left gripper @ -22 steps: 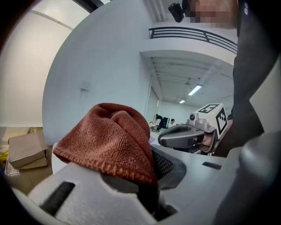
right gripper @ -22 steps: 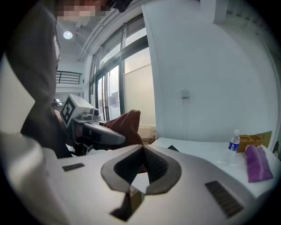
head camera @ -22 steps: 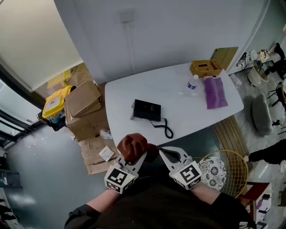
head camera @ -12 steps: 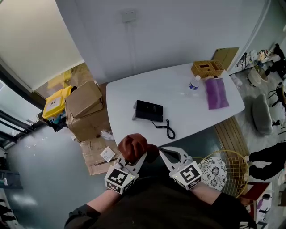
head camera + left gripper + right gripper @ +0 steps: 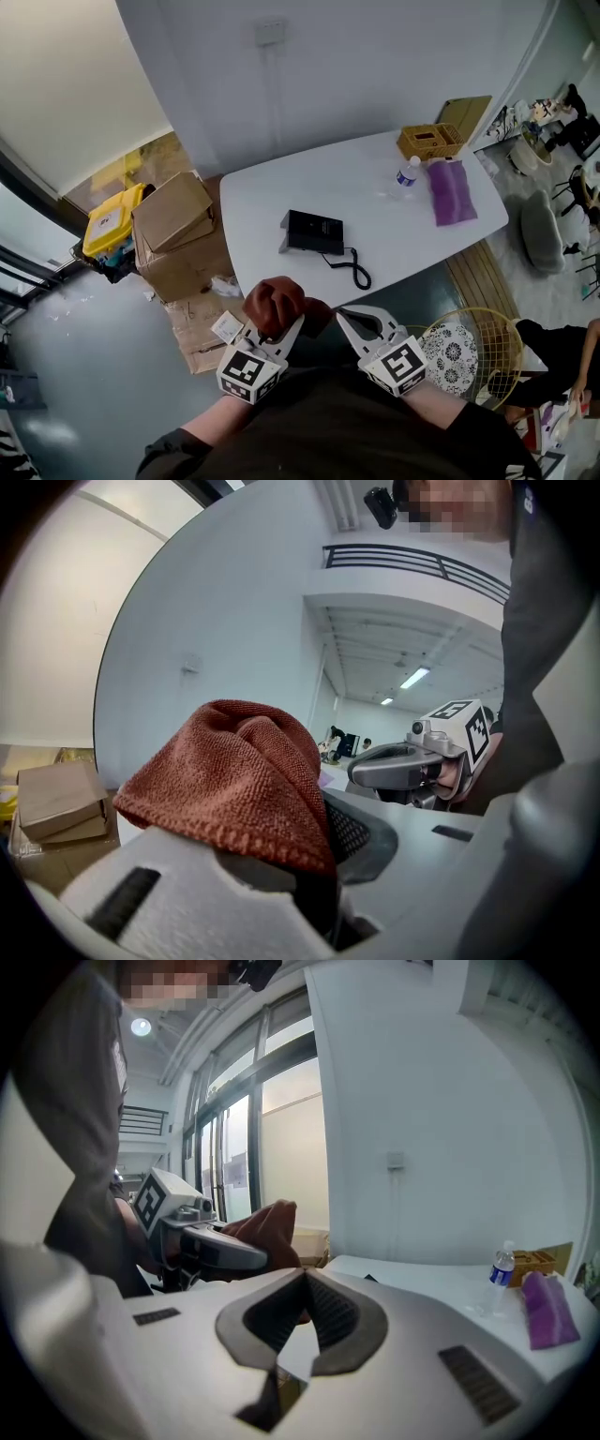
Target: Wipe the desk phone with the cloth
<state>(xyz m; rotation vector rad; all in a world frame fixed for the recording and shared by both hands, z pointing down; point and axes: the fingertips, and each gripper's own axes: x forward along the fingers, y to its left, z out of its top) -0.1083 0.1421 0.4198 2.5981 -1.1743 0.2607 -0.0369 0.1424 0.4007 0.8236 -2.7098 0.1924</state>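
Observation:
A black desk phone (image 5: 315, 232) lies on the white table (image 5: 281, 187), its coiled cord (image 5: 353, 270) trailing toward the near edge. My left gripper (image 5: 286, 325) is shut on a bunched rust-red cloth (image 5: 275, 305) (image 5: 230, 771), held close to my body, short of the table's near edge. My right gripper (image 5: 349, 319) sits beside it, jaws shut with nothing between them (image 5: 305, 1283). The cloth (image 5: 267, 1227) also shows in the right gripper view, left of the jaws. Both grippers are well apart from the phone.
At the table's far right stand a water bottle (image 5: 403, 175), a purple cloth (image 5: 451, 192) and a woven box (image 5: 430, 142). Cardboard boxes (image 5: 178, 230) and a yellow crate (image 5: 112, 217) sit left of the table. A wire stool (image 5: 469, 349) stands to my right.
The view has shifted slightly. Both grippers stay in the same place near my body, the left one still holding the cloth. A person has come into view at the lower right.

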